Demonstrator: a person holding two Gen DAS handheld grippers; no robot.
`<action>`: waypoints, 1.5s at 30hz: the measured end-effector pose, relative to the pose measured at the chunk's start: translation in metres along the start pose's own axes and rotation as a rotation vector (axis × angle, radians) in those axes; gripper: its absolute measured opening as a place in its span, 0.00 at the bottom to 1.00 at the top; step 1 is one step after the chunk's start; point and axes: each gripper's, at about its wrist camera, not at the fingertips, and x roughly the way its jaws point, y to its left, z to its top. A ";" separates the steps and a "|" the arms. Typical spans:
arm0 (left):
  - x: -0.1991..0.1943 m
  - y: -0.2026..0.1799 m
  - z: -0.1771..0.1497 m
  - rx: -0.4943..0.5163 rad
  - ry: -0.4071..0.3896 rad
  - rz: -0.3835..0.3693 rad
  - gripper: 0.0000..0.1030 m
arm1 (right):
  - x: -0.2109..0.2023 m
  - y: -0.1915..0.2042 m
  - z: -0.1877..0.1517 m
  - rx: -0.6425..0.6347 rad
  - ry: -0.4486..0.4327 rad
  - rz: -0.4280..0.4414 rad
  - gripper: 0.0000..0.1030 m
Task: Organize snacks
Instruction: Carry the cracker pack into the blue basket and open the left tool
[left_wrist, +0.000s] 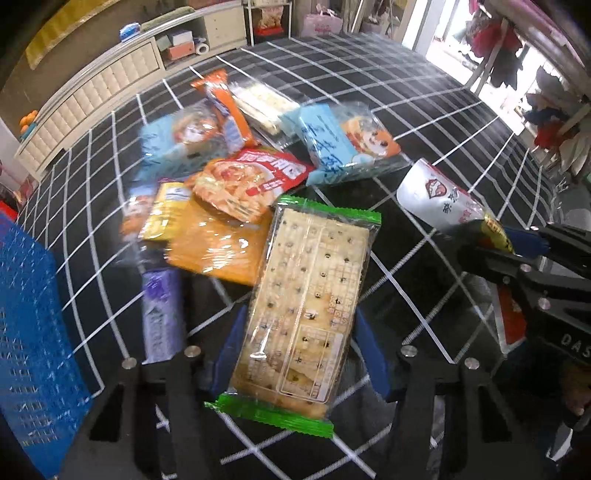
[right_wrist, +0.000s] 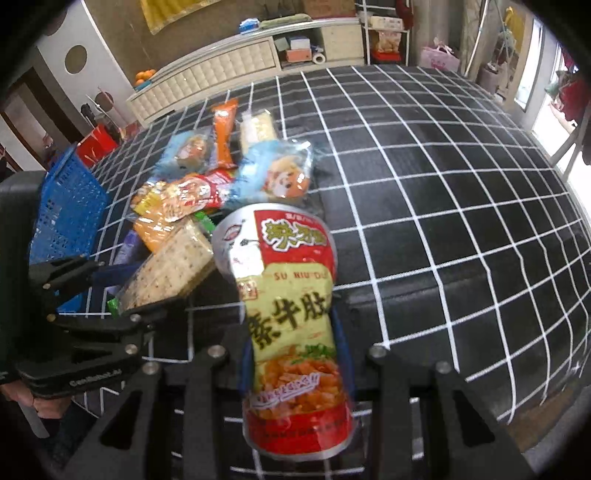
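The left gripper (left_wrist: 299, 354) has its blue fingers (left_wrist: 227, 354) closed on the long edges of a green-ended cracker packet (left_wrist: 306, 295), which runs lengthwise out between them and looks lifted off the black gridded surface (left_wrist: 424, 110). Gripping across the narrow width probably keeps the flat pack from sagging or twisting. The right gripper (right_wrist: 295, 354) holds a red-and-yellow pouch (right_wrist: 291, 314) the same way, its fingers at a middling width pinching the pouch's lower half (the top stands free beyond the tips).

Just ahead of the left fingers lies the loose heap still to sort: two light-blue packets (left_wrist: 343, 140), a red packet (left_wrist: 251, 181), an orange sachet (left_wrist: 218, 247), a small yellow sachet (left_wrist: 166, 210) and a purple packet (left_wrist: 159, 310). A blue perforated basket (left_wrist: 33, 332) stands to the left of the left fingers, near enough to be the likely destination. With both hands loaded, the carry toward that basket seems the step in hand.
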 end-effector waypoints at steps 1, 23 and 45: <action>-0.005 0.003 -0.002 -0.002 -0.008 0.002 0.55 | -0.007 0.005 0.000 -0.003 -0.011 0.001 0.40; -0.171 0.110 -0.084 -0.155 -0.206 0.101 0.55 | -0.085 0.161 0.028 -0.245 -0.148 0.074 0.40; -0.174 0.244 -0.114 -0.290 -0.136 0.188 0.55 | -0.034 0.285 0.065 -0.387 -0.071 0.153 0.40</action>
